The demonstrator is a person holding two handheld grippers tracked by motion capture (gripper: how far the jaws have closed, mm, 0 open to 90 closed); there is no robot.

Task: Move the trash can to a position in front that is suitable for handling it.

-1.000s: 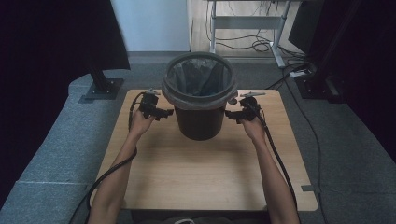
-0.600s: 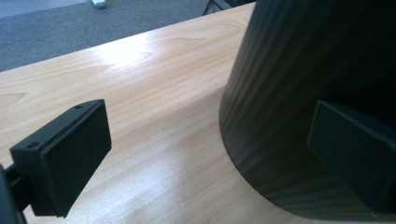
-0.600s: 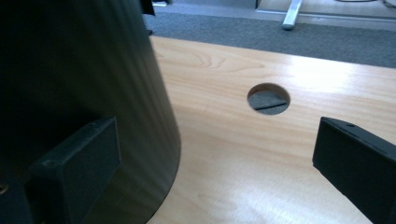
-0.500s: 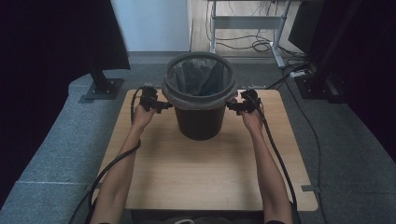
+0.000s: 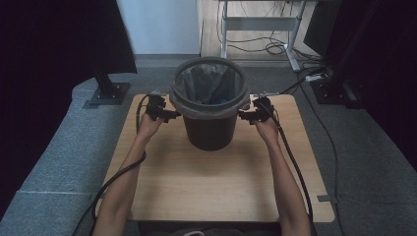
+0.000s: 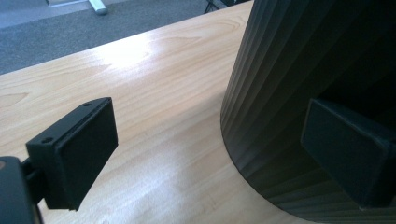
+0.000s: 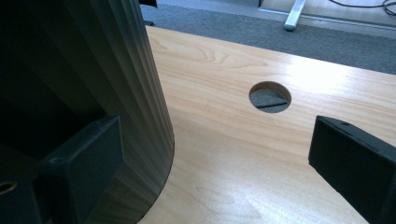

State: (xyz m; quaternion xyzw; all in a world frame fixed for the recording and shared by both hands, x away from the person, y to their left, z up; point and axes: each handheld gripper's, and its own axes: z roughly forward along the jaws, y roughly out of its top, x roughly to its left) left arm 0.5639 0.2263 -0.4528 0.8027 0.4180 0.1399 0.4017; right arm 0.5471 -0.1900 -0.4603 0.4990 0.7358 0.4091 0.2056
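A round black bin (image 5: 210, 118) with finely ribbed walls and a thin grey liner (image 5: 209, 83) folded over its rim is seen standing at the 12 o'clock end of the pale, smooth wooden table (image 5: 216, 182); the left tool (image 5: 169, 115) is held at its 9 o'clock side, the right tool (image 5: 244, 116) at its 3 o'clock side. Both tools' flat rectangular jaws are spread wide, nothing being pinched; a round hole (image 7: 270, 97) is cut through the tabletop.

We saw a light wooden table (image 5: 216, 182) standing on grey carpet (image 5: 54, 162). A dark ribbed bin (image 5: 210, 129) with a plastic liner stood directly on it, toward the far edge and midway across. Near the bin, a round hole (image 7: 269, 97) pierced the tabletop.
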